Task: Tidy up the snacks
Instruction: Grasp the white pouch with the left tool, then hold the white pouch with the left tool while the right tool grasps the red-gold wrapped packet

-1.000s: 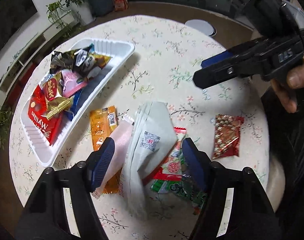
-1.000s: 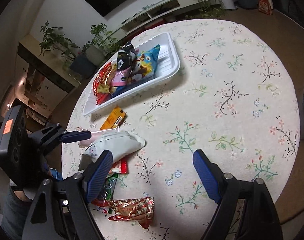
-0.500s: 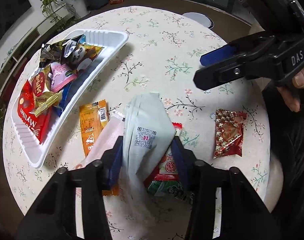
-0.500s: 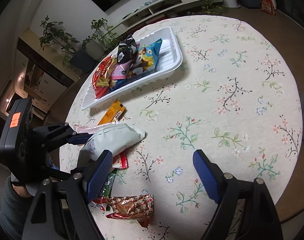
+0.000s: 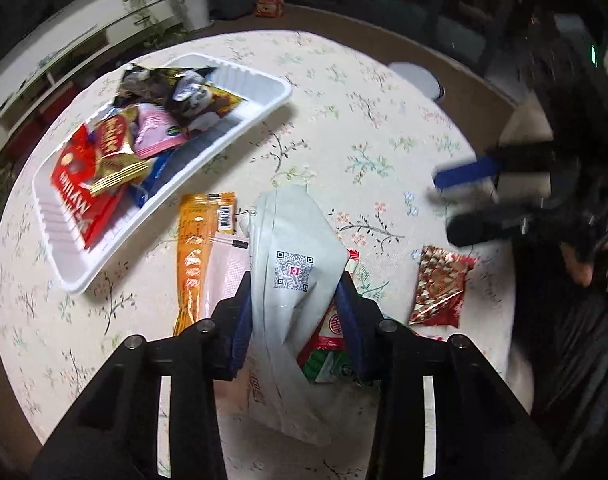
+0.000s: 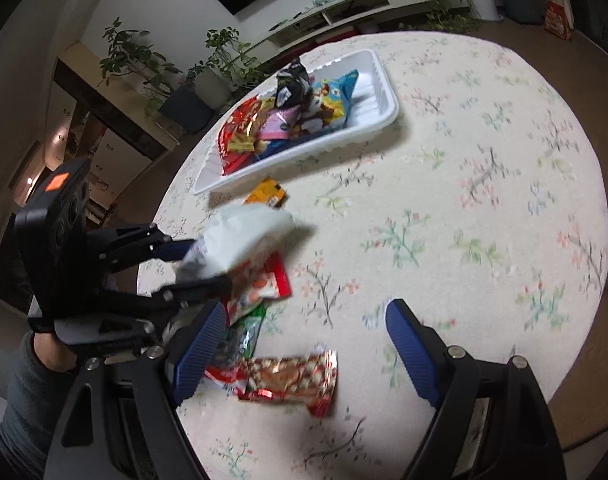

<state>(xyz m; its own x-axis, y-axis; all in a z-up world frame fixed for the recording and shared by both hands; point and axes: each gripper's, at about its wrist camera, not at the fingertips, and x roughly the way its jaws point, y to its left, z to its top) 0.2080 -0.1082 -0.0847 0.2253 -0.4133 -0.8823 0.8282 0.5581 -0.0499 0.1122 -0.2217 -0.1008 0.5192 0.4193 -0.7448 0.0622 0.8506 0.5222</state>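
While closing, left hand-held gripper (image 5: pixel 293 312) pinches QR-coded white packet (image 5: pixel 291 256), "MYLIKES" pack (image 5: pixel 77 196) in tray (image 5: pixel 239 76)

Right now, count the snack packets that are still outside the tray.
6, maybe more hidden underneath. White bag in the closing left gripper; orange packet and pink packet beside it; red packet and green packet beneath; red-gold packet alone, before the right gripper.

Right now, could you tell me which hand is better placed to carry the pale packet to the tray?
Left. Its claw is closing around the pale packet, near the white tray. The right claw is open and empty.
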